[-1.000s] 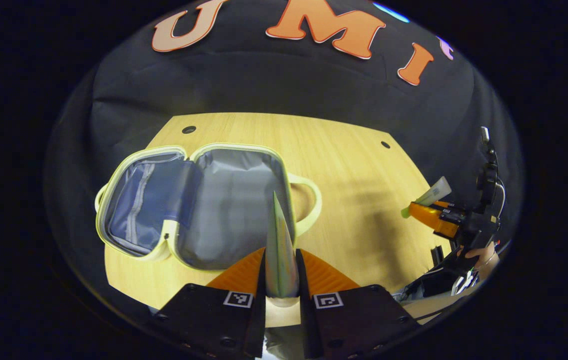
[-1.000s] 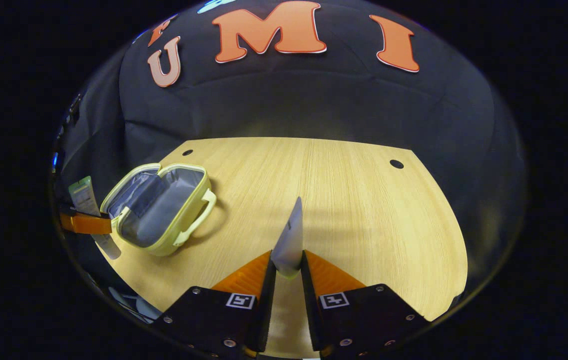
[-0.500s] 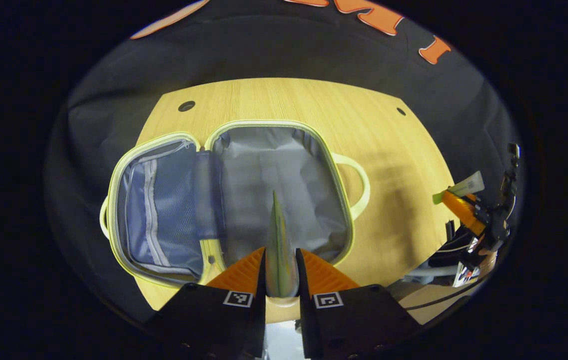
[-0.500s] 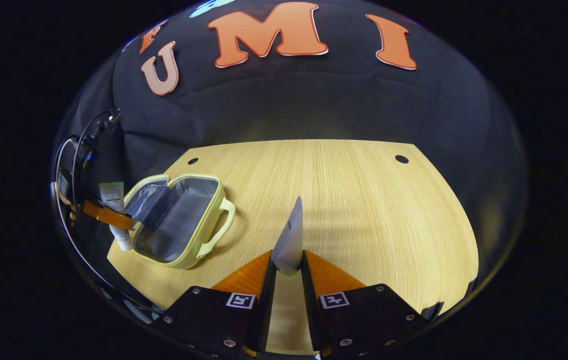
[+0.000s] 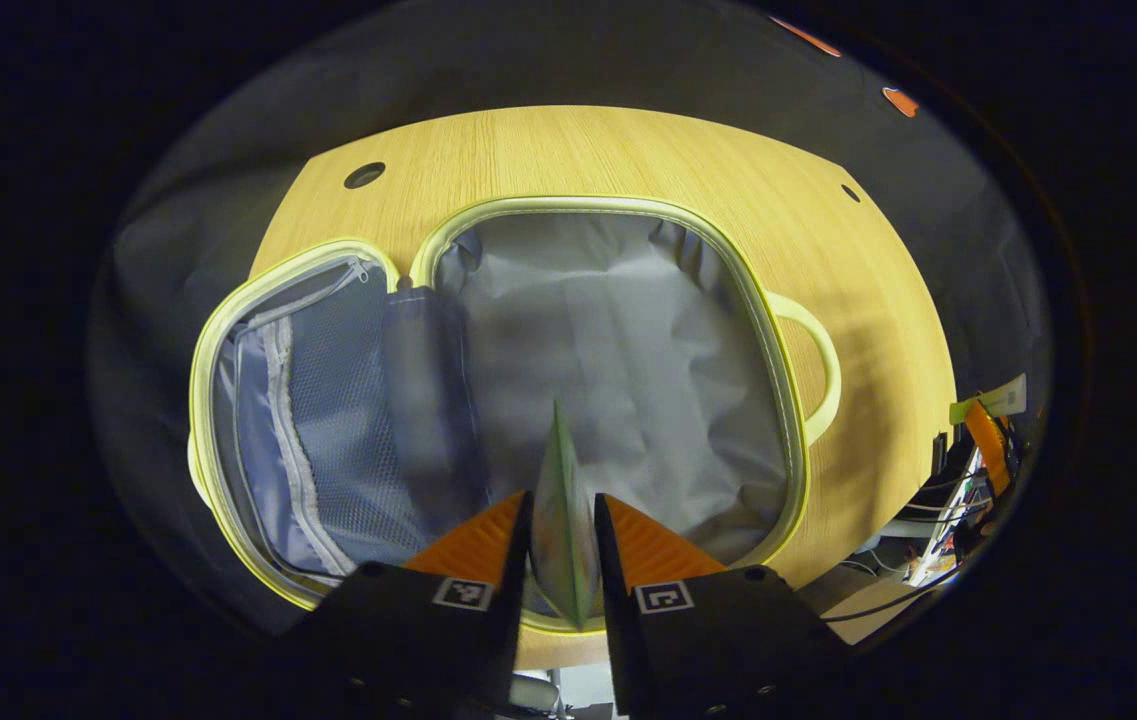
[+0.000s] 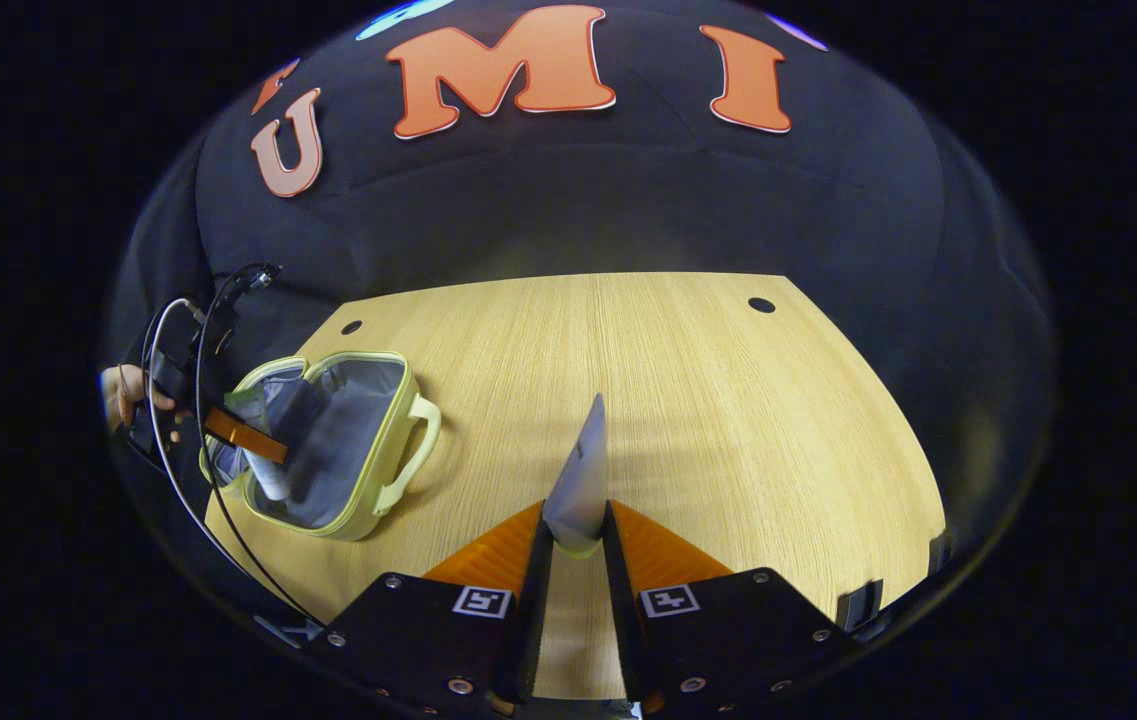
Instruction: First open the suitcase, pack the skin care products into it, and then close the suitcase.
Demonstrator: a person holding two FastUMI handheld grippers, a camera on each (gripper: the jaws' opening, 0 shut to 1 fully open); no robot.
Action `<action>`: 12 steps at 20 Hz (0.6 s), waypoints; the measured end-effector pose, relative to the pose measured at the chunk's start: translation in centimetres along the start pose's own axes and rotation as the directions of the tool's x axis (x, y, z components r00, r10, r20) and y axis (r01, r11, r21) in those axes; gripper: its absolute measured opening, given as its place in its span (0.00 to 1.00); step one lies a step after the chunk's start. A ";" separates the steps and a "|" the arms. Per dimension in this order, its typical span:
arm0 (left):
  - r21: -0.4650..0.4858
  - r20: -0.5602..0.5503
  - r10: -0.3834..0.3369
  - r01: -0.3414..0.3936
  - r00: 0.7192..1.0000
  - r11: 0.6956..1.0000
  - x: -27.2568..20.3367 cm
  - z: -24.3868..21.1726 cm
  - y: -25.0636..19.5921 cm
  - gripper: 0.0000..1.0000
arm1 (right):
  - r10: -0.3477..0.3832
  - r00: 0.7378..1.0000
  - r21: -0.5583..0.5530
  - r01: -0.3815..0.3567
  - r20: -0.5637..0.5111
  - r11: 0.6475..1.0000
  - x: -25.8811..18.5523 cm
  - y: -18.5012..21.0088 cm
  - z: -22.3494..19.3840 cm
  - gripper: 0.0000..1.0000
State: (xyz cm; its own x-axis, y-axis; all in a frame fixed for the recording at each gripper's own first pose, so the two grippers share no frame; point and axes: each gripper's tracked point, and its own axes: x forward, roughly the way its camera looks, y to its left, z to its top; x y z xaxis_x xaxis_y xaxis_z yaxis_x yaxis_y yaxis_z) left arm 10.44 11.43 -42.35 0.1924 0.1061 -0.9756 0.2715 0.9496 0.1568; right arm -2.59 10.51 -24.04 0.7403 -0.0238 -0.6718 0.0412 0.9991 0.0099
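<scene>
The small suitcase (image 5: 798, 420) lies open and flat on the wooden table (image 5: 628, 150), with a pale yellow-green rim, grey lining and a mesh pocket (image 5: 328, 420) in its left half. My left gripper (image 5: 561, 500) is shut on a green tube (image 5: 560, 465), which points down into the right half. In the right gripper view, the suitcase (image 6: 383, 455) sits at the left, and the left gripper (image 6: 243, 435) dips its tube (image 6: 266, 475) into it. My right gripper (image 6: 575, 508) is shut on a pale tube (image 6: 586, 460) above bare table.
A hand (image 6: 123, 388) and cables (image 6: 168, 420) show at the table's left edge in the right gripper view. The table (image 6: 728, 400) has small round holes (image 6: 761, 305) near its back corners. Clutter and wires (image 5: 938, 530) lie beyond the table's right edge.
My left gripper has moved forward and down over the suitcase, so its tube now hangs inside the right half. The right gripper has barely shifted and still holds its tube.
</scene>
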 end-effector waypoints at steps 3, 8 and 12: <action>0.014 0.029 0.007 -0.007 1.000 1.000 -0.1 0.6 0.1 0.84 | 0.006 1.000 0.005 -0.006 0.003 1.000 -0.2 0.5 0.4 0.33; -0.014 0.060 0.024 -0.023 0.998 1.000 -0.8 0.0 0.8 0.99 | 0.041 0.999 0.008 -0.041 0.021 0.999 -0.7 2.1 1.3 0.33; -0.015 0.165 0.026 -0.024 0.986 1.000 -3.0 0.0 1.0 0.99 | 0.110 0.993 0.001 -0.110 0.038 0.994 -1.7 4.7 2.9 0.33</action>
State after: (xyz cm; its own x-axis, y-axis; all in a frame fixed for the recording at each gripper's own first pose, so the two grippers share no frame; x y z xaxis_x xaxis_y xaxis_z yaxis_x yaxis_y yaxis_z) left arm 10.13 12.11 -39.31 0.3523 0.0806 -0.9324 0.2525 0.9512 0.1776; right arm -1.73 15.13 -20.70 0.7651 0.0846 -0.6383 -0.0397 0.9956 0.0844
